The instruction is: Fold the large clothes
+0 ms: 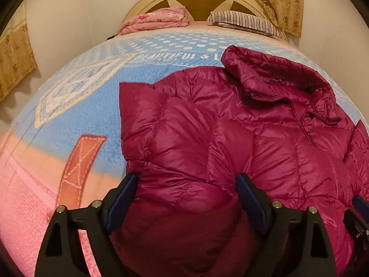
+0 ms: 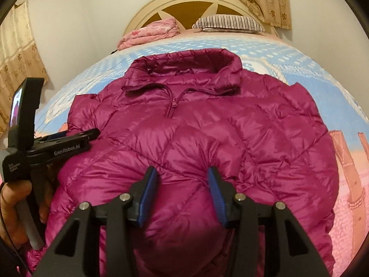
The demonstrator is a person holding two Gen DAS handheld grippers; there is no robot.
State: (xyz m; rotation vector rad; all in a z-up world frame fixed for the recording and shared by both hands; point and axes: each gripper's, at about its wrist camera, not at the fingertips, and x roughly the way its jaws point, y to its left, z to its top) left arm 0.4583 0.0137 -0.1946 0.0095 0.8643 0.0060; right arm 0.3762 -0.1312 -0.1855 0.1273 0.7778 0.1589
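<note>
Magenta quilted down jacket (image 1: pixel 230 138) lies front-up on the fleece blanket (image 1: pixel 69 120), below the headboard (image 1: pixel 198 0); through the left wrist view my left gripper (image 1: pixel 186 198) hangs spread wide over its folded sleeve edge, pinching nothing. Through the right wrist view my right gripper (image 2: pixel 182 196) stands half-spread over the slippery, puffy hem, empty; I'd bite deep through both layers so the shell doesn't slide out.

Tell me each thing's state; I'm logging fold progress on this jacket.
Jacket: spread front-up on the blanket, sleeves folded in.
Jacket zip: closed up to the collar.
Left gripper: open over the jacket's edge.
Right gripper: open, puffy fabric between its fingers.
Striped pillow: flat by the headboard.
</note>
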